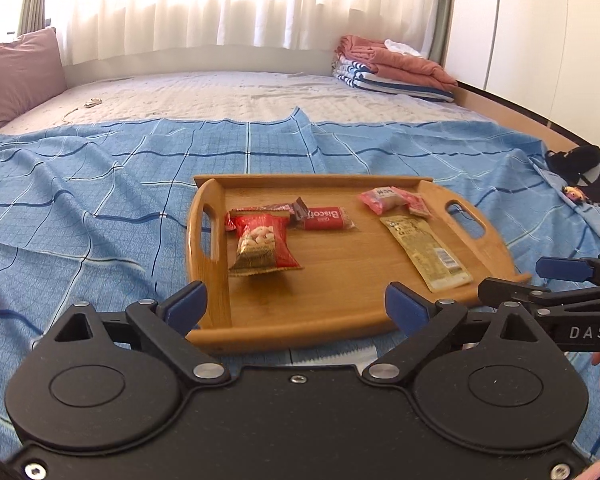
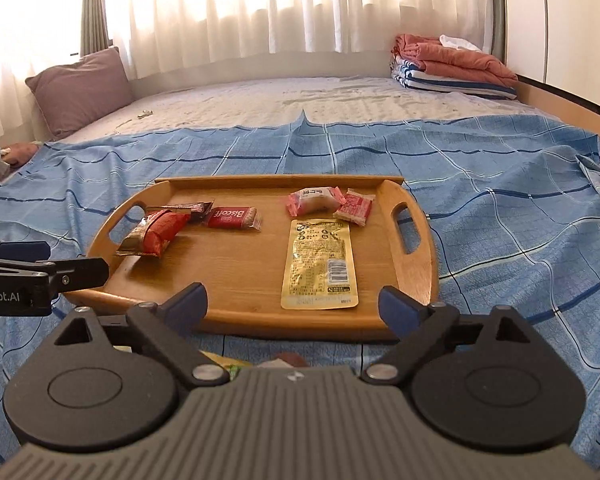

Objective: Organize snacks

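Observation:
A wooden tray point(image 1: 340, 292) point(image 2: 240, 280) lies on the blue checked cloth. On it are a red nut bag point(image 1: 262, 246) point(image 2: 156, 234), a red Biscoff pack point(image 1: 326, 218) point(image 2: 232, 217), a dark wrapper point(image 1: 284, 210), a yellow flat packet point(image 1: 426, 252) point(image 2: 320, 264) and pink wrapped sweets point(image 1: 392, 199) point(image 2: 330, 202). My left gripper point(image 1: 296, 306) is open and empty at the tray's near edge. My right gripper point(image 2: 294, 306) is open and empty at the near edge too, and shows at the right of the left wrist view point(image 1: 548, 280).
The tray sits on a bed with a blue cloth point(image 1: 80, 208) over a white quilt point(image 1: 240, 96). A mauve pillow point(image 2: 80, 88) is at the back left, folded blankets point(image 2: 452, 66) at the back right. A black bag point(image 1: 588, 172) lies at the right edge. Some wrappers point(image 2: 228, 364) lie under my right gripper.

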`<state>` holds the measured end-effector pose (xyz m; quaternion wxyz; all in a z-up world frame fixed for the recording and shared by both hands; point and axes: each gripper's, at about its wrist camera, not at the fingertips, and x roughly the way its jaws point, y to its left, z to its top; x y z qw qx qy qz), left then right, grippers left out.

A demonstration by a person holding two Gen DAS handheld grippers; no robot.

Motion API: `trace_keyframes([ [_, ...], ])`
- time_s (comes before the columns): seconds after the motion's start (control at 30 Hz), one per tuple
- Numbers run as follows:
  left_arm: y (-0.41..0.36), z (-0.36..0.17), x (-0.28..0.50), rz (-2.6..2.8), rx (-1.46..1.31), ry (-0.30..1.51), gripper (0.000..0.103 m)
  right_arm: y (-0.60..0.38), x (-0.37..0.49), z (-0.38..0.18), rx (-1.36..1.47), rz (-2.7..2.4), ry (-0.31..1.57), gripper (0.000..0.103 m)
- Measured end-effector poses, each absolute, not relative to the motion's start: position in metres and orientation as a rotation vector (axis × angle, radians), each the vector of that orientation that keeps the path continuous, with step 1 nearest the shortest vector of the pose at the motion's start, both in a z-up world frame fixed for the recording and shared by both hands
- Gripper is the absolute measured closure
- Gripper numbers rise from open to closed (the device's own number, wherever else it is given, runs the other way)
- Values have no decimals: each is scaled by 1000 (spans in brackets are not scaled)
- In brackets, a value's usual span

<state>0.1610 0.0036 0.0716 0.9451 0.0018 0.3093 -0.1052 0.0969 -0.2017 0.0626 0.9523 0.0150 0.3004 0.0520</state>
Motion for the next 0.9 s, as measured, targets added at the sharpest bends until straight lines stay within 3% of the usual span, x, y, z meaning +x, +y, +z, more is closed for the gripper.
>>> trace_keyframes([
  [0.5,6,50,88,-229,68,618,6,-175,28,40,-30,165,590,1],
  [0.9,26,30,69,-192,28,673,5,-162,20,12,-16,188,653,1],
])
